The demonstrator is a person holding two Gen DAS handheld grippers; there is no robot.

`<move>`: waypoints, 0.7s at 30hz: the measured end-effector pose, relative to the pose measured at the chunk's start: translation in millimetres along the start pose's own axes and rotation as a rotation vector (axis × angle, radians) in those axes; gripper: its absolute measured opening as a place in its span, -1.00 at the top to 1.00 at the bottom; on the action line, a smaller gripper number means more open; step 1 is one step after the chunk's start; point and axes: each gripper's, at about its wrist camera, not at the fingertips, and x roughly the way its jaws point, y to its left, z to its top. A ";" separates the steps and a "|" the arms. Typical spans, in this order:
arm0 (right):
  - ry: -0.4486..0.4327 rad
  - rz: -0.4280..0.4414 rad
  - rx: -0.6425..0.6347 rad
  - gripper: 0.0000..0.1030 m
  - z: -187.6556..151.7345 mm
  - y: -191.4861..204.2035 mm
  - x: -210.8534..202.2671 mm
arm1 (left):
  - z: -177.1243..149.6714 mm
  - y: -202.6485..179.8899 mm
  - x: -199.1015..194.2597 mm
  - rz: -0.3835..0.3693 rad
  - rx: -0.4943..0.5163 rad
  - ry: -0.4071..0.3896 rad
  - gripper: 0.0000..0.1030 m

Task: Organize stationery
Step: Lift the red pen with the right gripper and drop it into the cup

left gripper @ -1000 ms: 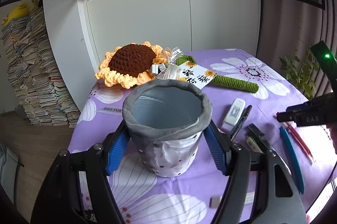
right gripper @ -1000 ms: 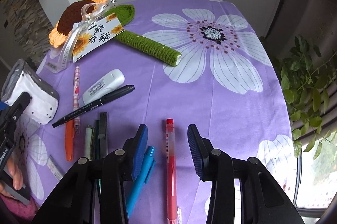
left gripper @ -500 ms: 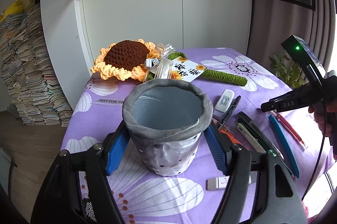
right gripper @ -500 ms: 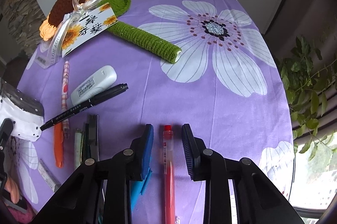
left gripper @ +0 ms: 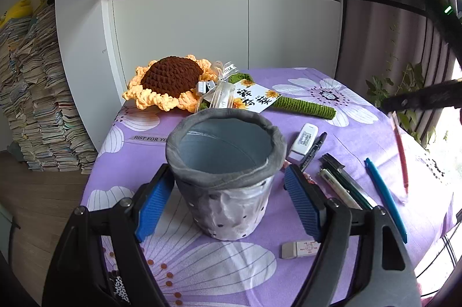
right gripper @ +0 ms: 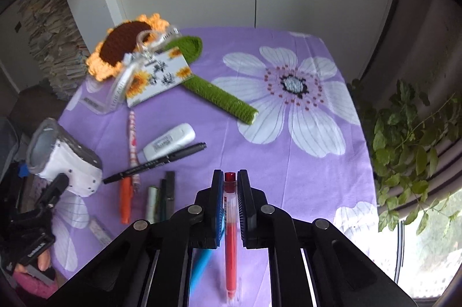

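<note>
left wrist view: your left gripper (left gripper: 228,200) straddles the grey-rimmed, white dotted fabric pen pot (left gripper: 225,177), which stands upright on the purple flowered tablecloth (left gripper: 340,110). its jaws are opening, and the blue pads (left gripper: 151,201) stand just clear of the pot's sides, so nothing is clamped. keep the pot between them and its mouth facing up, so it cannot tip when a pen drops in. at the right edge the red gel pen (left gripper: 401,159) hangs blurred and tilted above the cloth. the blue pen (left gripper: 385,198), the black marker (left gripper: 313,151), the white correction tape (left gripper: 303,138) and the white eraser (left gripper: 299,245) lie on the cloth to the pot's right, not yet put away.

right wrist view: your right gripper (right gripper: 230,203) is clamped tight on the red gel pen (right gripper: 230,223), with the cap protruding past the fingertips and the long barrel trailing back between the arms. the pot (right gripper: 62,159) sits at far left, well apart. likely next: carry the pen over the rim, stand it steeper, and loosen only once its lower end is inside. the grip is near the cap, so expect the barrel to swing.
</note>
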 end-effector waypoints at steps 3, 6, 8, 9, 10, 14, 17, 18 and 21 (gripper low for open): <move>-0.108 0.010 -0.048 0.81 2.5 18.0 -39.9 | 0.7 4.9 1.2 -0.012 -0.035 -0.005 -0.47; -0.206 0.058 -0.095 0.81 5.5 39.1 -73.6 | -0.7 9.1 3.3 -0.033 -0.068 -0.003 -0.36; -0.265 0.079 -0.130 0.81 10.0 53.5 -91.2 | -0.8 9.6 2.9 -0.035 -0.074 -0.007 -0.36; -0.290 0.085 -0.145 0.81 11.0 59.8 -97.6 | -1.0 8.2 2.5 -0.032 -0.070 -0.009 -0.36; -0.311 0.094 -0.157 0.81 12.1 64.7 -102.7 | -1.5 7.4 1.9 -0.030 -0.066 -0.010 -0.36; -0.339 0.113 -0.173 0.81 19.5 74.5 -107.9 | -2.4 3.0 0.3 -0.020 -0.041 -0.018 -0.36; -0.316 0.176 -0.145 0.81 26.6 72.3 -103.5 | -2.4 4.9 0.2 -0.025 -0.038 -0.018 -0.36; -0.325 0.182 -0.148 0.81 28.7 74.6 -105.6 | -2.2 5.4 0.4 -0.027 -0.040 -0.017 -0.36; -0.379 0.224 -0.168 0.81 35.8 86.5 -117.1 | -2.1 6.5 0.4 -0.029 -0.043 -0.017 -0.36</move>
